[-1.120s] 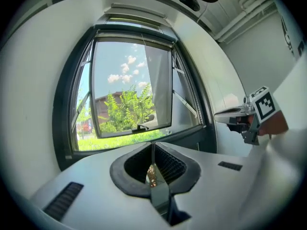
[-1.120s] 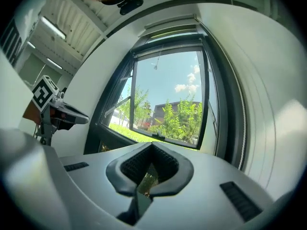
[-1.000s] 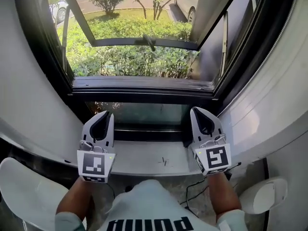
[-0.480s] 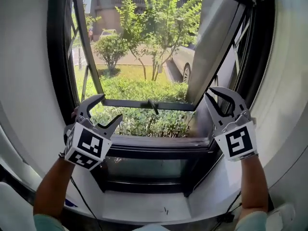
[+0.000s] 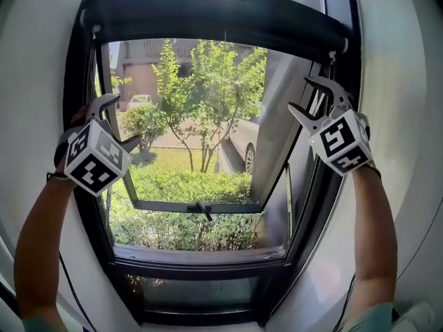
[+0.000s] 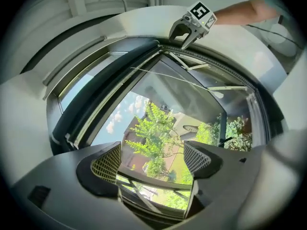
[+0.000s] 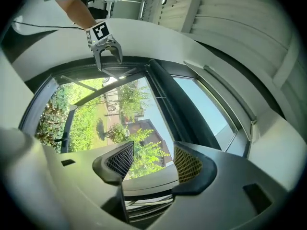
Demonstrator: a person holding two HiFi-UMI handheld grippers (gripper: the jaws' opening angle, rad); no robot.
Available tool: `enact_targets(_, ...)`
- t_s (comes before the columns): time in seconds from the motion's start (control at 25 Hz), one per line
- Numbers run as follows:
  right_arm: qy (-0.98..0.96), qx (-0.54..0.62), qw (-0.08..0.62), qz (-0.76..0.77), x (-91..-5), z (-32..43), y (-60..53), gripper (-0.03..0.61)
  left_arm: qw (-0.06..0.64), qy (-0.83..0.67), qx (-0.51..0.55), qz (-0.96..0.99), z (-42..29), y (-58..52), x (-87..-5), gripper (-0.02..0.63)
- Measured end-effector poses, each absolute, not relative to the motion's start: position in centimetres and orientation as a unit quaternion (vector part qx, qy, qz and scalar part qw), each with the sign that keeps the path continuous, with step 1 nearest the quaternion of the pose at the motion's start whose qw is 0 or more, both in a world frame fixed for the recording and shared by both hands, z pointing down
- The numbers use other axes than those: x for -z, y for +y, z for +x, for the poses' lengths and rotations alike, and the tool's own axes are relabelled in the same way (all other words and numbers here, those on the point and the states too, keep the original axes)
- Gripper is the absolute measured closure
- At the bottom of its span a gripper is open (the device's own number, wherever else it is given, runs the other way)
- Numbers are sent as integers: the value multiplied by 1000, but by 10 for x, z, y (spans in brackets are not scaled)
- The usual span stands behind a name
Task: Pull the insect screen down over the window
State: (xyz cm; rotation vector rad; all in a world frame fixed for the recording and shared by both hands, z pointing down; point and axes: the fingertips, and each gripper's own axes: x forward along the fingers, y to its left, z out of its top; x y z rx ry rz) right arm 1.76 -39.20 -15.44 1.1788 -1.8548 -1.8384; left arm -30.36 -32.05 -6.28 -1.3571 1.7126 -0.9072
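Jaws of the left gripper [image 5: 123, 120] and right gripper [image 5: 301, 95] have just been opening; both stand spread, nothing between them. Insect screen [image 5: 214, 16] sits rolled up across the window [image 5: 208, 256] top, above both.

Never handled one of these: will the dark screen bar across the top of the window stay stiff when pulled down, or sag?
The dark screen bar probably stays stiff: it runs as one unbroken length across the window frame. Being so long, it may tilt and jam if pulled at one end only. Its smooth rounded face looks slippery to pinch.
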Motion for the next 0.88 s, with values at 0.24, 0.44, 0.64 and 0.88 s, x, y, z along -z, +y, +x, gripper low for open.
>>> enact_targets(0.24, -600, 645, 147, 450, 219, 34, -411, 337, 417, 699, 347, -465, -326, -308, 167, 212)
enact_targets(0.44, -564, 647, 208, 469, 241, 31, -436, 336, 445, 696, 355, -439, -333, -296, 208, 202)
enact_targets(0.64, -544, 640, 256, 478, 255, 34, -457, 337, 432, 692, 384, -432, -343, -309, 220, 188)
enact_targets(0.88, -537, 633, 294, 474, 259, 30, -484, 337, 408, 690, 433, -412, -368, -330, 221, 173)
